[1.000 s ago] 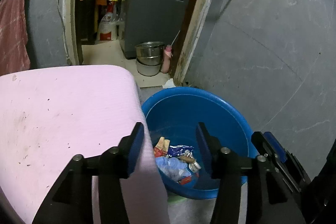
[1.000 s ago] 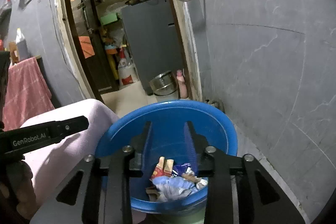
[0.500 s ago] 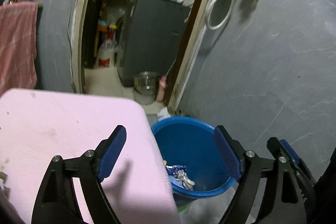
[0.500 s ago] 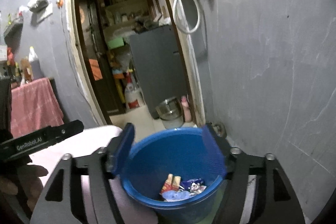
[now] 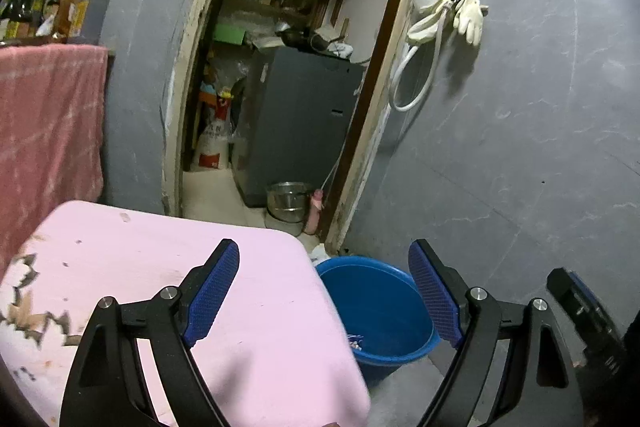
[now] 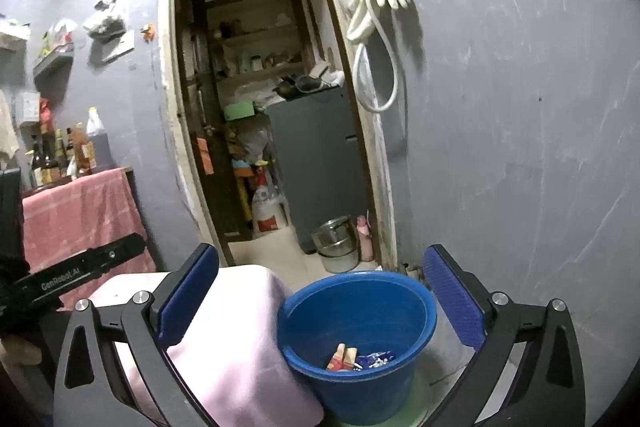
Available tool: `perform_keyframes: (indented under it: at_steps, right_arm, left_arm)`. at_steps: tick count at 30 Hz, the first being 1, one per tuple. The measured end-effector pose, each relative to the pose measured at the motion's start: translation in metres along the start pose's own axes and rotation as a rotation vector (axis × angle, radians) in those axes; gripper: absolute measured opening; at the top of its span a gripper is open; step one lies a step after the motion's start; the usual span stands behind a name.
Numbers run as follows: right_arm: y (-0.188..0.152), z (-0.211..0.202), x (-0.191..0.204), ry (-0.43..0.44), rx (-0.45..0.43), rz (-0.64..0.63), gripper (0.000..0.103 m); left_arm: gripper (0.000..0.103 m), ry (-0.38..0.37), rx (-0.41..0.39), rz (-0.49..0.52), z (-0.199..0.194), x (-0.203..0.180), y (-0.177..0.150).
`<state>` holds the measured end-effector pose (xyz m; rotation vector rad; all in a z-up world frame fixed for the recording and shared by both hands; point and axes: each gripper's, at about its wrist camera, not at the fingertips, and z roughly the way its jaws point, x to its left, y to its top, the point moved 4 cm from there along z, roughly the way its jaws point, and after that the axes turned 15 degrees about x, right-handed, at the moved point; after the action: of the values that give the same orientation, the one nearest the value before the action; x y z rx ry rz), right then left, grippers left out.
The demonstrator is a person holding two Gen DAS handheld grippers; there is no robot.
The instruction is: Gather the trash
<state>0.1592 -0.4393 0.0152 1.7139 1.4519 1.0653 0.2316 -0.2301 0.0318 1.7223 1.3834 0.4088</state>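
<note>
A blue plastic bucket (image 6: 356,311) stands on the floor beside a pink-covered table (image 5: 160,291), and in the left wrist view the bucket (image 5: 376,307) sits low at centre right. Crumpled wrappers (image 6: 360,357) lie at its bottom. My right gripper (image 6: 320,291) hangs above and behind the bucket, its jaws opening wide with nothing between them. My left gripper (image 5: 324,287) is over the table's right edge, its jaws also opening and empty. The left gripper's body (image 6: 88,267) shows at the left of the right wrist view.
An open doorway (image 5: 280,87) behind leads to a storeroom with a grey cabinet (image 5: 296,123) and steel pots (image 5: 286,203). A hose and glove (image 5: 444,15) hang on the grey wall. Bottles (image 6: 68,151) stand on a red-draped shelf at left.
Both grippers have risen and drawn back from the bucket, so it looks smaller and lower. Both sets of jaws have spread from narrow to wide.
</note>
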Motion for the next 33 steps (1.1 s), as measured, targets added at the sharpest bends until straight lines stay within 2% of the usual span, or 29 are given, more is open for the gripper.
perform_keyframes:
  at_steps: [1,3,9,17,24,33]
  right_arm:
    - [0.001,-0.007,0.005,-0.001,-0.001,-0.007,0.103]
    - [0.001,-0.02,0.012,0.005,-0.006,-0.012,0.103]
    - [-0.01,-0.054,0.035,0.005,-0.035,-0.015,0.103]
    - [-0.029,-0.093,0.06,-0.003,-0.076,-0.019,0.103]
    - [-0.05,-0.108,0.076,-0.009,-0.06,-0.037,0.103]
    - [-0.078,-0.119,0.085,-0.044,-0.012,-0.033,0.103]
  left_arm:
    - [0.096,0.001,-0.007,0.0,-0.008,0.001,-0.002]
    - [0.1,-0.009,-0.029,-0.014,-0.025,0.005,-0.007]
    - [0.101,-0.028,-0.053,-0.025,-0.067,0.017,-0.02]
    - [0.101,0.059,-0.063,0.001,-0.109,0.03,-0.047]
    - [0.101,0.134,-0.056,0.015,-0.126,0.039,-0.079]
    - [0.101,0.178,-0.067,0.015,-0.136,0.055,-0.114]
